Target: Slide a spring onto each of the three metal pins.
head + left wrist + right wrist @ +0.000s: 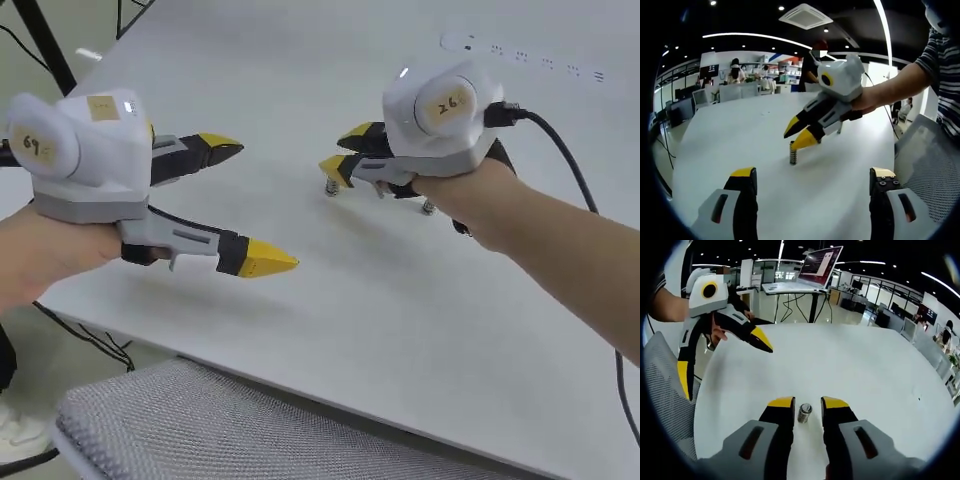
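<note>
Looking down on a smooth, matte white workbench (400,330), flat and broad.

Holding the left gripper (248,205) at the near left, over the bench's near edge, roughly level and pointed right. Made of rounded white plastic at the housing, with a paper label marked 69, then tapered black jaws ending in wedge-shaped yellow tips. Spread wide at the jaws, with nothing between them.

Holding the right gripper (345,152) farther off, right of centre, pointed left and tipped a little down, on a bare forearm (560,260) reaching in from the near right. Same white shell and black-and-yellow jaws, labelled 26, with a glossy black cable (570,160) curving off its back toward the right. Parted by only a narrow gap at the jaws and gripping nothing.

Standing upright on the bench by that gripper: a short metal left pin (331,187) wearing a coiled wire spring (793,156) around its shaft. Farther right, past the housing, a right pin (428,207) that looks ribbed in the same way, though too small to be sure.

Placing the left pin just below the lower yellow tip in the head view and the left gripper view. Framing it between the 2 jaws in the right gripper view, with a sliver of white bench on either side, so apart from both.

Lying flat at the far right of the bench, a long white power strip (520,55). Sitting off the near edge, a grey woven-mesh chair (250,420).
</note>
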`<state>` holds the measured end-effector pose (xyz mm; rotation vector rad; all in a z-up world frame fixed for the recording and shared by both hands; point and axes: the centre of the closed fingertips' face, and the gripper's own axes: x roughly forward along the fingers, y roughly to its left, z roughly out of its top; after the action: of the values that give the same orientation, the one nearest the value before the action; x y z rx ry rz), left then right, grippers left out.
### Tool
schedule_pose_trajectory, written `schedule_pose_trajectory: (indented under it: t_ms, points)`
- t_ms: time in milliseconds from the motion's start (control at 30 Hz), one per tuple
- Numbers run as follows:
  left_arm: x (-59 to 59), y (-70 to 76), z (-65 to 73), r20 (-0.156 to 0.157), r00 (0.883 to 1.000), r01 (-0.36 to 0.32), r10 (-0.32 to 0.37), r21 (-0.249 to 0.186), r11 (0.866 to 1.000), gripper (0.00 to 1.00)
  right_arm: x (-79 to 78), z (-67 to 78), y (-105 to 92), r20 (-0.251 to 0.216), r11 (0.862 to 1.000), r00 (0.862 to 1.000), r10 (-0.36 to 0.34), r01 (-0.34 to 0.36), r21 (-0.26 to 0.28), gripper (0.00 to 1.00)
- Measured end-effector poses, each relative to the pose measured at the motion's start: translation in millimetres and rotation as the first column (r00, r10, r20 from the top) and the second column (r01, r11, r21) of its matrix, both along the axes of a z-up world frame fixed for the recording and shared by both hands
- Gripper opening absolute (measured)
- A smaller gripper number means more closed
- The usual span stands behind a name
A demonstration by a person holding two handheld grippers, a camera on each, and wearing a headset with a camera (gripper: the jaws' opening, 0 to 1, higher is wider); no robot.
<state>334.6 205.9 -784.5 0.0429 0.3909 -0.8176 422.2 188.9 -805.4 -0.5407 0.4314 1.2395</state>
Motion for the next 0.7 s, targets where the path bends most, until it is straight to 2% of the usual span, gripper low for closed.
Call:
schedule_pose_trajectory:
  t_ms: [133, 367, 400, 500, 633, 700]
  points:
    - [4.1, -2.8, 1.6, 0.004, 1.0, 0.002, -0.002, 0.01, 1.0, 0.92, -0.8, 18.7, -1.1, -0.039, 0.994, 0.998, -0.055, 0.058, 0.089, 0.3]
    - [12.1, -10.5, 9.5, 0.018, 1.0, 0.014, -0.014, 0.005, 1.0, 0.92, -13.8, 33.6, -16.4, -0.023, 0.994, 0.999, -0.032, 0.034, 0.102, 0.33]
    - [13.3, -11.5, 11.1, 0.02, 1.0, 0.015, -0.015, 0.0, 1.0, 0.92, -7.8, 30.6, -19.1, -0.024, 0.994, 0.999, -0.034, 0.037, 0.104, 0.33]
    - [16.3, -14.2, 15.3, 0.028, 0.999, 0.018, -0.018, -0.008, 1.0, 0.93, -13.2, 37.7, -28.5, -0.011, 0.992, 0.999, -0.036, 0.037, 0.119, 0.35]
    - [17.8, -16.4, 15.3, 0.026, 0.999, 0.028, -0.028, -0.001, 1.0, 0.93, -24.0, 42.7, -40.5, 0.001, 0.992, 0.999, -0.034, 0.033, 0.123, 0.36]
    - [17.9, -17.3, 15.5, 0.026, 0.999, 0.032, -0.032, 0.0, 0.999, 0.93, -24.2, 43.1, -46.1, 0.0, 0.991, 0.999, -0.034, 0.033, 0.13, 0.37]
